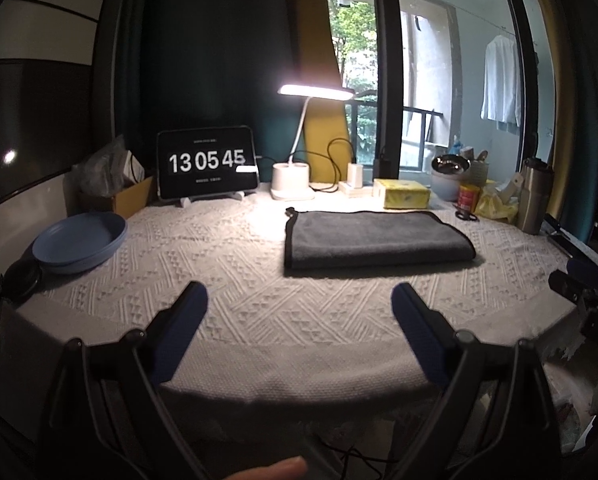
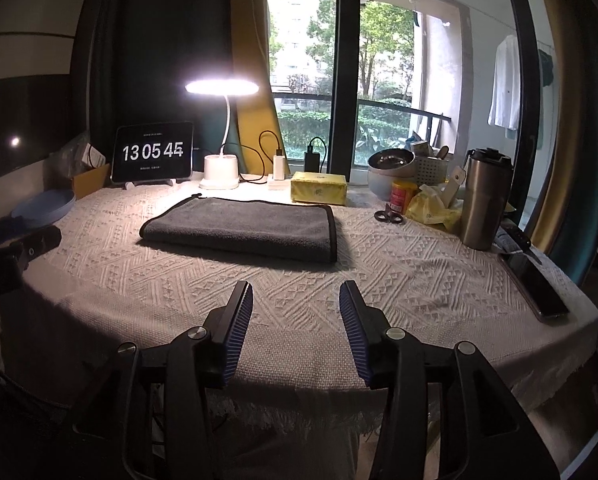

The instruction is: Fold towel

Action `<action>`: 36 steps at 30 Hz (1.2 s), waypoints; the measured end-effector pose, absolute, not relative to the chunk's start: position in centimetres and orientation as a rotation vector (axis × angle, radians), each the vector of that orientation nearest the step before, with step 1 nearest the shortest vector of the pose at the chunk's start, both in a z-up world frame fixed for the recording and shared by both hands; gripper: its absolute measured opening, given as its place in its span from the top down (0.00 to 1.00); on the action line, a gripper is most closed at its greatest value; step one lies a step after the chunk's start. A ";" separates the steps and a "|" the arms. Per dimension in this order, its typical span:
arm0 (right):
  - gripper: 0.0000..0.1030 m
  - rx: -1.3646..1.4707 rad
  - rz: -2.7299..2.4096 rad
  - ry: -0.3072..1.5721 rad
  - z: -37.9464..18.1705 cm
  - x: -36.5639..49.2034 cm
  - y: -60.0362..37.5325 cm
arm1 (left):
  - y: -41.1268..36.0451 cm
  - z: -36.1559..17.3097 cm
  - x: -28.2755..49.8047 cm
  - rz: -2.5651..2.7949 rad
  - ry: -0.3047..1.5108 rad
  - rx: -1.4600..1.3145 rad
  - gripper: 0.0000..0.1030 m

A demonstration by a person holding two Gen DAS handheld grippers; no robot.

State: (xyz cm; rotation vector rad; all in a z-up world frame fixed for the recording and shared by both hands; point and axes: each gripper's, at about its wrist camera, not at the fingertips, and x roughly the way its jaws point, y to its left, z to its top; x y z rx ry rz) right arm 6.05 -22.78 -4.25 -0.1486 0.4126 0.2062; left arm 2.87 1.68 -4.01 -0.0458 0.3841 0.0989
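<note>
Our left tongs [image 1: 299, 304] hang spread wide above the near edge of the tabletop [image 1: 227, 264], gripping nothing. Our right tongs [image 2: 296, 300] are parted too, less widely, and also hold nothing. We see the grey towel [image 2: 243, 228], folded into a flat rectangle, lying on the white woven cloth ahead of both tongs and well apart from them. Behind it stand a lit desk lamp [image 2: 221, 88], a clock screen [image 2: 153, 153] and a yellow tissue pack [image 2: 319, 187]. A blue plate [image 1: 81, 242] sits at the left.
</note>
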 end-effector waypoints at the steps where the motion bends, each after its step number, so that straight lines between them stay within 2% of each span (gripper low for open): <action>1: 0.53 -0.153 0.207 0.406 -4.2 6.1 -22.7 | 1.7 -4.0 2.8 0.099 0.379 -0.043 0.07; 5: 0.53 -0.152 0.218 0.394 -4.1 6.3 -22.3 | 1.4 -4.0 2.7 0.098 0.373 -0.031 0.05; 36: 0.53 -0.149 0.221 0.403 -5.0 6.7 -22.0 | 1.9 -5.0 3.0 0.108 0.396 -0.022 0.05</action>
